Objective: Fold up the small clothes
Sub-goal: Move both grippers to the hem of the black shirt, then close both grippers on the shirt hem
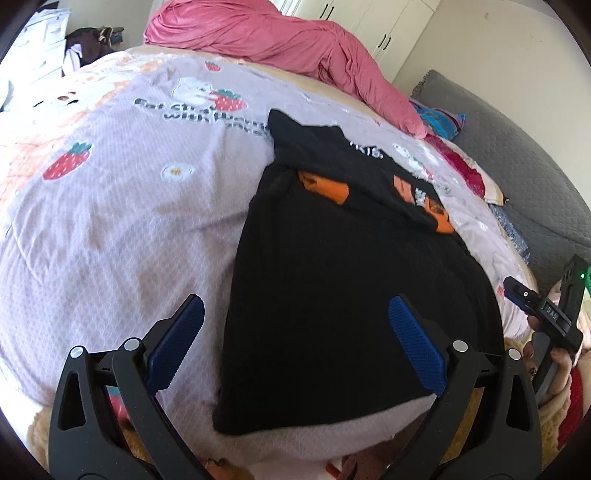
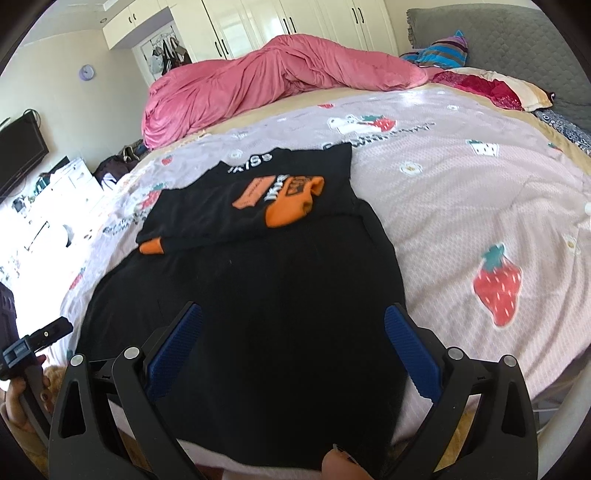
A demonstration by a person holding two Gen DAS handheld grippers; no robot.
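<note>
Lying flat on the bedspread (image 2: 461, 192), the black garment (image 2: 251, 314) runs with its long axis from the near edge of the bed toward the far side, where the pink duvet (image 2: 258, 81) is heaped. The near end is a plain black panel. The far end is folded back onto the body — this folded section shows orange patches (image 2: 291, 206) and white lettering, and its far corner points toward the duvet. In the left wrist view the same garment (image 1: 343, 280) sits right of centre, its long axis tilted slightly left at the far end; the orange patches (image 1: 325, 186) lie on the upper fold.

Left gripper (image 1: 295, 345): tongs spread wide, blue pads apart, nothing between them. It hangs above the near left portion of the garment, the left pad over bare bedspread (image 1: 122, 206), the right pad over black cloth.

Right gripper (image 2: 293, 350): tongs likewise spread wide, empty, both pads over the near black panel.

Each camera catches the opposite unit at the frame edge — the right gripper's body and the hand (image 1: 554, 365) that holds it at the far right, the left hand (image 2: 22, 398) at the far left.

A grey headboard (image 2: 498, 33) stands on the right, white wardrobes (image 2: 295, 18) behind the bed.
</note>
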